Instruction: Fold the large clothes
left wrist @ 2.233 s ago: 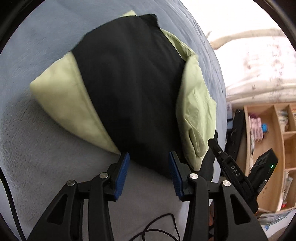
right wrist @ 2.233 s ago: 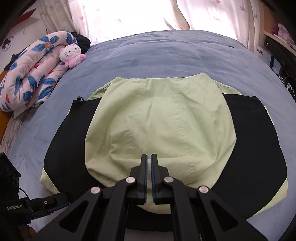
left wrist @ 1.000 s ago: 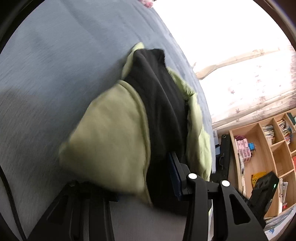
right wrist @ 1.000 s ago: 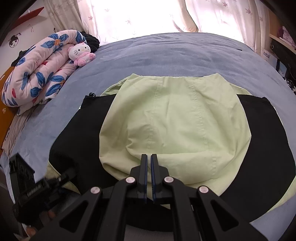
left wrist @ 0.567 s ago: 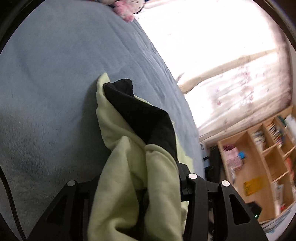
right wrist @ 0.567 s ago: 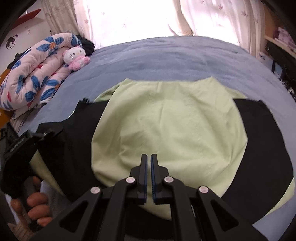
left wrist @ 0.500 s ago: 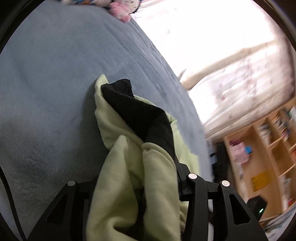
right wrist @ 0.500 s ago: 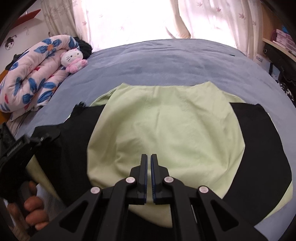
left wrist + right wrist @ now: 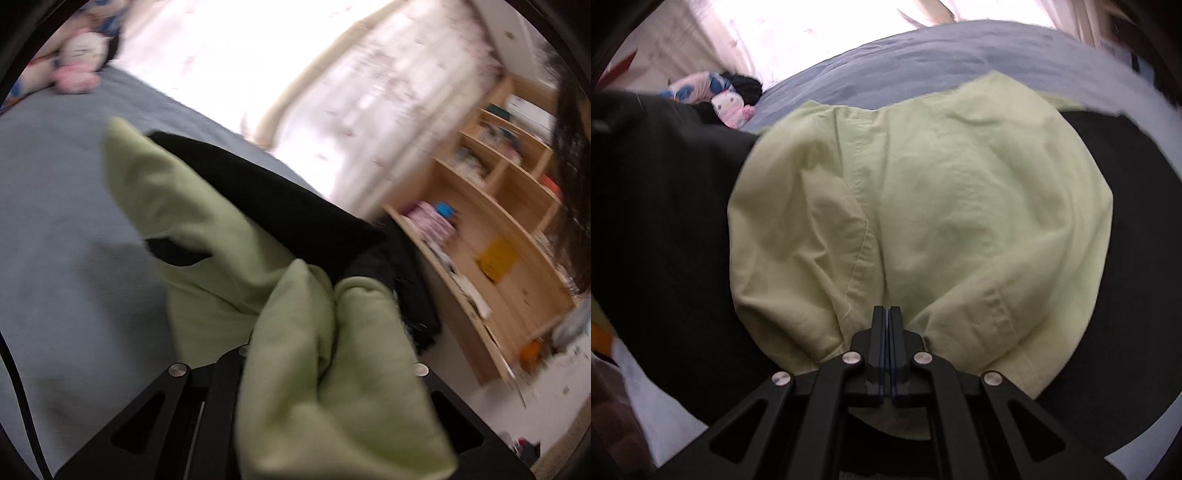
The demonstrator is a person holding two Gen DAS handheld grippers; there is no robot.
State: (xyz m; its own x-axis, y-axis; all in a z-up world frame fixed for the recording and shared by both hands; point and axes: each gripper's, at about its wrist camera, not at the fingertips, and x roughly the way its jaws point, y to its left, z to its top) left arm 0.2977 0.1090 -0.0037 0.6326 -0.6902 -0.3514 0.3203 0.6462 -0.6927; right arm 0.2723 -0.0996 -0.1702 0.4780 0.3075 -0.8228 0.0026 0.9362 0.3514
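Note:
A large light-green and black garment (image 9: 923, 206) lies on the blue bed (image 9: 923, 51). My right gripper (image 9: 886, 317) is shut on its near green edge, which puckers around the tips. My left gripper (image 9: 332, 332) is shut on the garment's left side (image 9: 207, 229) and holds it lifted off the bed; bunched green cloth hides the fingertips. In the right wrist view the lifted black side (image 9: 657, 192) rises at the left.
A folded floral quilt and a pink-and-white plush cat (image 9: 729, 105) lie at the bed's far left. Bright curtains (image 9: 332, 92) hang behind the bed. A wooden bookshelf (image 9: 491, 229) stands to the right of the bed.
My left gripper closed on the garment's left side and lifted it up and over toward the right. My right gripper stayed shut on the near edge, and its view came closer.

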